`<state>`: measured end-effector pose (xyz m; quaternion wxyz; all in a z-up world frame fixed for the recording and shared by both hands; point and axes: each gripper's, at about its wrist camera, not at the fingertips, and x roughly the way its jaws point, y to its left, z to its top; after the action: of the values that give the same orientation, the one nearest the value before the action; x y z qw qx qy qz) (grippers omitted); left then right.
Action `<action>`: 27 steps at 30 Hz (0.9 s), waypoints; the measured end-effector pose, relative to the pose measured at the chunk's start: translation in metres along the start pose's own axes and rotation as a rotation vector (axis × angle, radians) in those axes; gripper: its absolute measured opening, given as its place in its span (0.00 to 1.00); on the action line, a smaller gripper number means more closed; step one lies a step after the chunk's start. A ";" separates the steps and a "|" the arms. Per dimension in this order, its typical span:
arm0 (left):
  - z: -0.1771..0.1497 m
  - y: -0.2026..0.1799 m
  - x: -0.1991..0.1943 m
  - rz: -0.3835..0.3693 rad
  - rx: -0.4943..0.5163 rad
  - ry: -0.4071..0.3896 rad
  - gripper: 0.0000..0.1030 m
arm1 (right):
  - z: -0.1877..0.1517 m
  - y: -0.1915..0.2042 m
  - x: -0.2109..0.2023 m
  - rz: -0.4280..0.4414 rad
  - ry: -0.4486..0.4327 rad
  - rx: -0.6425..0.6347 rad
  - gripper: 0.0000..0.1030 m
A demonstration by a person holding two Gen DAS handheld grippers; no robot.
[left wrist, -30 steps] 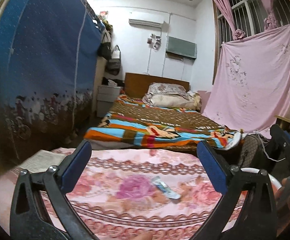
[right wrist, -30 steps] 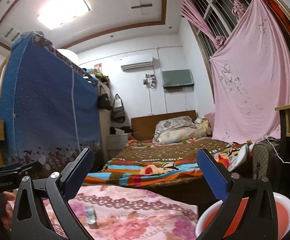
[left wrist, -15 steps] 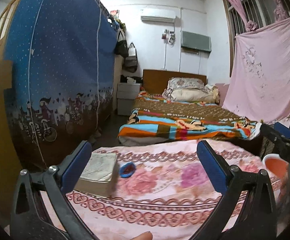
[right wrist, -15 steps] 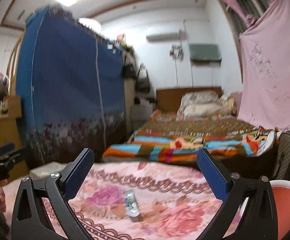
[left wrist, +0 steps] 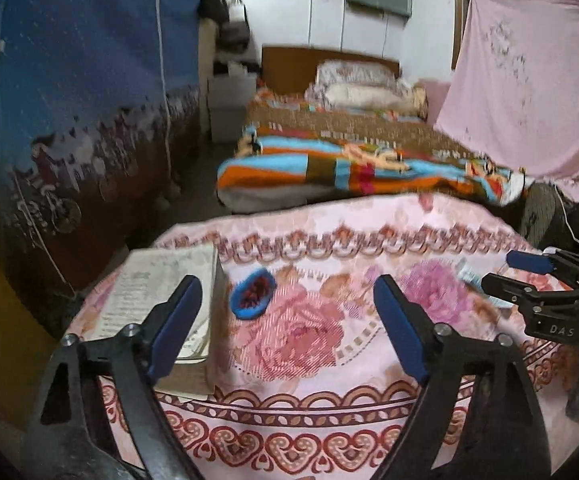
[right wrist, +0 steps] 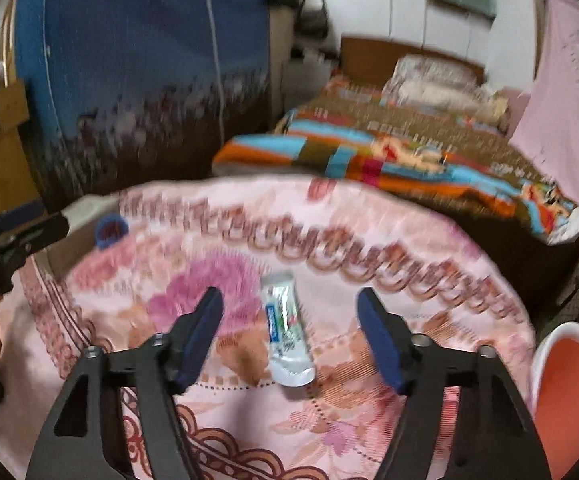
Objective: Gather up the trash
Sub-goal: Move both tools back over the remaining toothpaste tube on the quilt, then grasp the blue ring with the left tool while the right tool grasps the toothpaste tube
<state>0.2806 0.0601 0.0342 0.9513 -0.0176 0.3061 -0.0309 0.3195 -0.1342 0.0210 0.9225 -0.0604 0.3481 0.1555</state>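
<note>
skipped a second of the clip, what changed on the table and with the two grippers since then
Both grippers tipped down toward the pink floral tablecloth. The right gripper closed in on the crinkled silver-and-green wrapper, which now lies between its open fingers, ungrasped. The left gripper swung left toward the small blue bowl-shaped piece beside the worn paper book. Nothing was picked up; wrapper, blue piece, book and the white-rimmed orange bin lie as before.

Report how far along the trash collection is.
Nothing looks collected yet. The silver wrapper and the blue cap lie on the floral cloth. In hand: nothing; the right gripper brackets the wrapper, jaws open, and the left gripper is open. Left: grasp both and move them to the red bin.
</note>
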 end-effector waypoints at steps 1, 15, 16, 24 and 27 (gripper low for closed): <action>0.000 0.000 0.005 -0.001 0.001 0.023 0.66 | -0.001 -0.001 0.009 0.009 0.044 0.003 0.55; 0.009 0.001 0.050 0.070 0.147 0.168 0.44 | 0.002 0.013 0.025 0.161 0.118 -0.038 0.18; 0.009 0.003 0.054 0.070 0.148 0.182 0.43 | 0.004 0.014 0.026 0.177 0.113 -0.034 0.18; 0.010 0.010 0.071 0.076 0.174 0.258 0.14 | 0.008 0.019 0.027 0.244 0.091 -0.022 0.18; 0.010 0.013 0.071 0.084 0.177 0.264 0.04 | 0.007 0.020 0.026 0.245 0.086 -0.022 0.18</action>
<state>0.3453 0.0682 0.0004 0.9012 0.0830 0.4250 -0.0201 0.3356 -0.1070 0.0095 0.8802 -0.0341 0.3903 0.2678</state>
